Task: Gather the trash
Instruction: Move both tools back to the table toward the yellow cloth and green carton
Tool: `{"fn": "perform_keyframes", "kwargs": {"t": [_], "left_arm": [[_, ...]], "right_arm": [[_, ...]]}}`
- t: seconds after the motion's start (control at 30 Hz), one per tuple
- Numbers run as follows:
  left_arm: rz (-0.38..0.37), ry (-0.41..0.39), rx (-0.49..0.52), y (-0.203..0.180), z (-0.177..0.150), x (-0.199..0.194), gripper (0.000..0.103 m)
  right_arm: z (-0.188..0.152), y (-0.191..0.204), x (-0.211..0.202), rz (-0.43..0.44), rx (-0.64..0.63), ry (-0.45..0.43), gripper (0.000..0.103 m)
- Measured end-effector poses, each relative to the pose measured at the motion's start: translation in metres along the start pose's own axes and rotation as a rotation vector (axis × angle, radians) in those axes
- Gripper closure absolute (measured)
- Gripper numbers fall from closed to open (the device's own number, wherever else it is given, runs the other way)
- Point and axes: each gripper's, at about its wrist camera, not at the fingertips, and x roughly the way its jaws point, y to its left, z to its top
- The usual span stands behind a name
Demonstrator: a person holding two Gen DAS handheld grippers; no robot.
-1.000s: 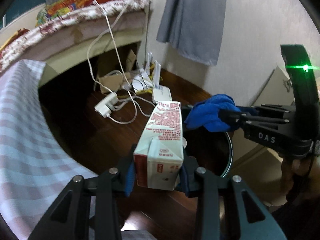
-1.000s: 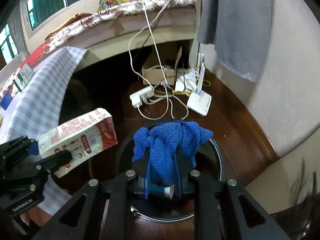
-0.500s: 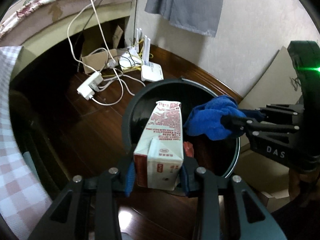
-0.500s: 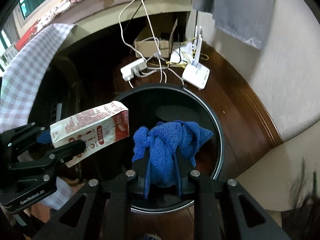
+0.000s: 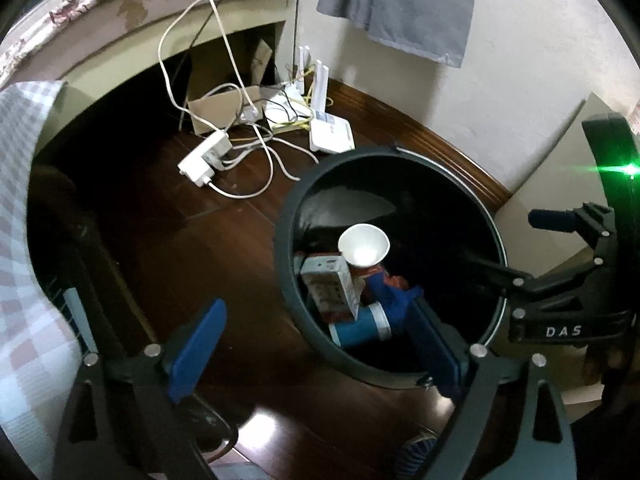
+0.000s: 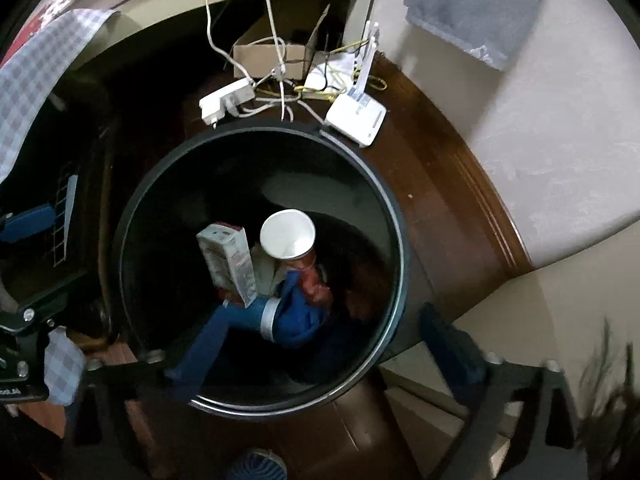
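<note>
Round black trash bin, standing on the dark wooden floor near the wall. Contents: one milk carton, tilted against the heap; one white paper cup, mouth upward; one blue cloth, crumpled low in the bin; one blue cylindrical container with a white band, lying on its side. The carton, which half a second ago was clamped in the left gripper above the bin, now lies inside it; the cloth, then held in the right gripper, likewise lies at the bottom. Both sets of jaws have just been opening and now stand spread wide, with nothing pressed between them; each frames the bin's mouth from above, the blue pads clear of the rim as far as the views show. Judgement: both items count as deposited, so this round of collecting appears complete, and the hands are free for whatever trash remains elsewhere. Surroundings, not part of the task: a white power strip with trailing cables, a white router, an open cardboard box, a grey cloth hanging against the wall, and a checked fabric at the left edge.
</note>
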Motion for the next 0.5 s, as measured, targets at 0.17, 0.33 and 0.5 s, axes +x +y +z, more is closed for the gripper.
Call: {"fn": "perform_keyframes", "kwargs": {"t": [0.17, 0.33, 0.5], "left_arm": [[0.014, -0.018, 0.012, 0.002, 0.003, -0.01, 0.01], [0.025, -0.026, 0.026, 0.001, 0.005, -0.018, 0.009], [0.033, -0.042, 0.037, -0.001, 0.008, -0.029, 0.009]], "right_arm": [[0.0, 0.001, -0.009, 0.007, 0.012, -0.017, 0.002], [-0.001, 0.001, -0.016, -0.001, 0.021, -0.023, 0.002], [-0.001, -0.007, -0.028, 0.0, 0.049, -0.04, 0.001]]}}
